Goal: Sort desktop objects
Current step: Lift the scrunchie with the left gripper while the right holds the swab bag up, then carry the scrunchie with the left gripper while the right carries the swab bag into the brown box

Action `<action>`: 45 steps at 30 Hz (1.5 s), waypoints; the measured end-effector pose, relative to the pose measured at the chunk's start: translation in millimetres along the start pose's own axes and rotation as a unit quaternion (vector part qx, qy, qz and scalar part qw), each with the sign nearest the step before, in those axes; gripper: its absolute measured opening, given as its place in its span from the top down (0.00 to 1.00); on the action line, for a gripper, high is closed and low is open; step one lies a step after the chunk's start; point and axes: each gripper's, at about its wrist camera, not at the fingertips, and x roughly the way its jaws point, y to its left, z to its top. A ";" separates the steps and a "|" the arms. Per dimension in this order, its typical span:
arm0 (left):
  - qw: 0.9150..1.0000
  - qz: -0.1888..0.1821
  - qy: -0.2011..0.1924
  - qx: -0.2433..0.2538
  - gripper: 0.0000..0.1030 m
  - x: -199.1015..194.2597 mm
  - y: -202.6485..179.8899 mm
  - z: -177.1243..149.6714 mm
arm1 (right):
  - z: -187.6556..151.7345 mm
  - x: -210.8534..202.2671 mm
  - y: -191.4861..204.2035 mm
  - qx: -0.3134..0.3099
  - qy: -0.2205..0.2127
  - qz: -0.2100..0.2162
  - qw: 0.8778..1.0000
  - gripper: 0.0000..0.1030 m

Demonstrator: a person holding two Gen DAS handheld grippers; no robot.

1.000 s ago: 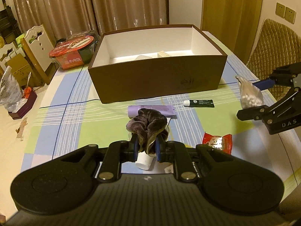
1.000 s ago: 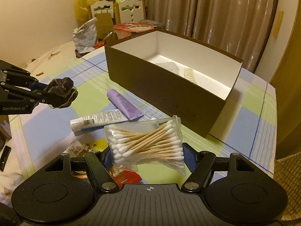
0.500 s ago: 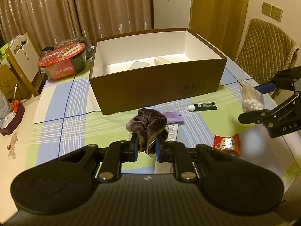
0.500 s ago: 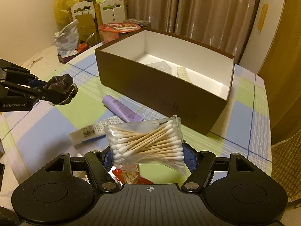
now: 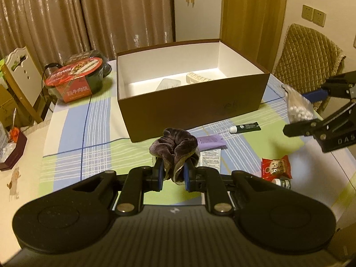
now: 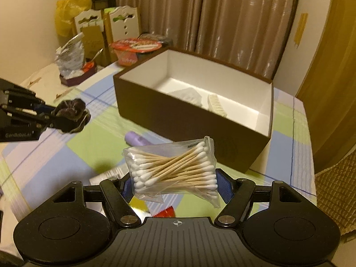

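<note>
The left tool (image 5: 173,174) is closed on a dark velvet scrunchie (image 5: 175,145), pinched between its 2 blue pads and held above the worktop (image 5: 98,120), near the front wall of the box (image 5: 193,109). In the right wrist view the same scrunchie (image 6: 71,111) hangs at the tip of the left tool (image 6: 64,120), left of the box (image 6: 178,120) and clear of the checked cloth.

The right tool (image 6: 175,184) grips a clear bag of cotton swabs (image 6: 175,171) between its blue pads, lifted over the worktop just in front of the box's near right corner. From the left wrist view that bag (image 5: 299,109) shows at the right edge, held by the right tool (image 5: 311,111).

The box is brown outside, white inside, open at the top, and stands at the far middle of the worktop. Inside it lie a pale flat packet (image 5: 168,84) and a cream ridged item (image 5: 198,79), side by side on the floor.

On the cloth in front of the box lie a purple tube (image 5: 211,140), a white tube (image 5: 210,156) just near of it, a green tube (image 5: 245,127) to the right, a red snack packet (image 5: 277,165) and a small bottle (image 5: 282,182) nearest. A red-lidded bowl (image 5: 76,79) sits at the far left, beside the box.
</note>
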 end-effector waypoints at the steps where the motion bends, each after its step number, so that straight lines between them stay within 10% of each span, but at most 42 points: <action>1: 1.000 -0.002 -0.001 0.003 0.86 0.0 0.9 1.8 | 2.5 -1.4 -1.1 0.004 -0.003 -0.002 1.000 0.31; 13: 0.998 0.022 -0.051 0.009 0.86 14.6 15.6 74.6 | 71.3 2.2 -56.0 0.008 -0.056 0.006 0.998 0.31; 23: 0.998 0.051 -0.035 0.025 0.86 76.2 32.3 146.3 | 131.0 83.0 -106.5 0.004 -0.054 0.037 0.998 0.31; 45: 0.998 -0.005 0.048 0.051 0.85 235.2 36.3 178.3 | 160.2 241.6 -151.2 -0.032 0.088 0.030 0.995 0.31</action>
